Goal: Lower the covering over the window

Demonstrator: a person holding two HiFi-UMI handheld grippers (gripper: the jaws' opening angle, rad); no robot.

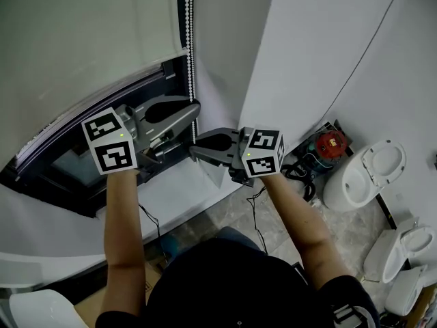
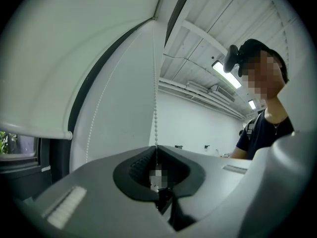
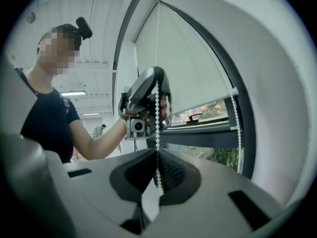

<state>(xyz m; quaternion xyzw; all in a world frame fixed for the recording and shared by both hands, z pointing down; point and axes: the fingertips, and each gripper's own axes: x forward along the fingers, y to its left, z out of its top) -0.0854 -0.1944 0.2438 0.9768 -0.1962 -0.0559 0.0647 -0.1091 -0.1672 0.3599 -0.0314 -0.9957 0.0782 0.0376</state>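
Room: white walls (image 1: 307, 53) met in a corner beside the window, above a pale tiled floor (image 1: 229, 217); white toilets (image 1: 365, 173) stood along the right wall, with a red machine (image 1: 330, 144) close by them.
Forearms: both bare forearms (image 1: 123, 217) reached forward from the person's dark top toward the window.
Right tool: the right tool (image 1: 194, 152) (image 3: 158, 175) pointed level, and its jaws were clamped together on the bead chain.
Left tool: the left tool (image 1: 193, 109) (image 2: 157, 175) (image 3: 148, 100) sat just above the right one, pinched tight on the same strand.
Bead chain: the bead chain (image 1: 190, 33) (image 2: 155, 108) (image 3: 157, 133) hung straight down the window's right edge and ran through both tools; a second strand hung nearer the frame.
Blind: the white blind (image 1: 75, 39) (image 2: 59, 58) (image 3: 193, 68) covered the upper window, and its bottom bar stopped short of the sill.
Window: the dark-framed window (image 1: 41, 176) (image 3: 208, 133) showed a bare strip of glass under the blind, with greenery outside.
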